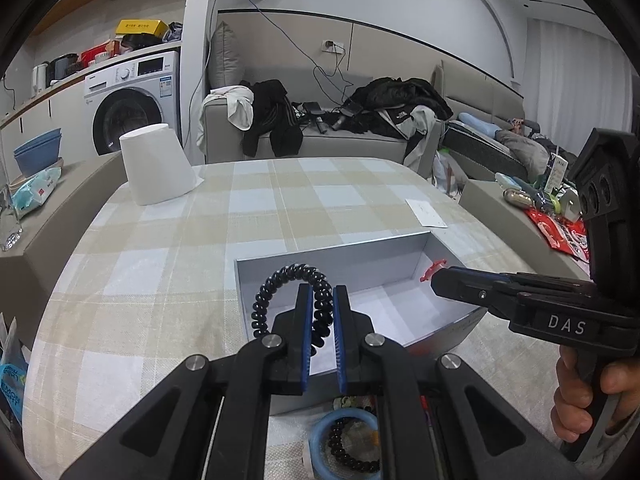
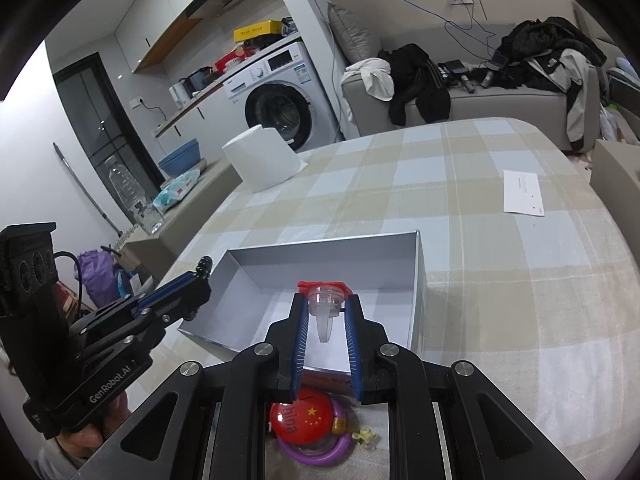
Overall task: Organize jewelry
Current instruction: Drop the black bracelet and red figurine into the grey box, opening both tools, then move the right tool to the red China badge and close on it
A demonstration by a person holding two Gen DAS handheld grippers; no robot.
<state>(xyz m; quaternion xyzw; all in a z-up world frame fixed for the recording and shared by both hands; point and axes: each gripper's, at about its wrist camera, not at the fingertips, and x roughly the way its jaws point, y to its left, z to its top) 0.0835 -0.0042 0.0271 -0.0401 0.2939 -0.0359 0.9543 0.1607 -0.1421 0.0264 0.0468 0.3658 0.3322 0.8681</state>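
Observation:
A grey open box [image 1: 316, 258] [image 2: 420, 280] lies on the checked tablecloth. My left gripper [image 1: 322, 290] is shut on a black spiral hair tie [image 1: 280, 276] and holds it over the box's near left part. My right gripper [image 2: 326, 300] is shut on a clear and red hair clip [image 2: 325, 300] above the box's near side; in the left wrist view that gripper [image 1: 434, 278] comes in from the right with the red clip [image 1: 433, 269] at its tip. Below the left gripper lie a blue ring [image 1: 320, 440] and a black bead bracelet [image 1: 348, 456]. Under the right gripper lie a red badge [image 2: 304, 416] and a purple ring [image 2: 320, 456].
An upturned white cup-like shade [image 1: 156, 164] [image 2: 264, 158] stands at the table's far left. A white paper card [image 1: 426, 212] [image 2: 522, 192] lies at the far right. A person's hand [image 1: 580, 392] grips the right tool's handle. Benches with clutter flank the table.

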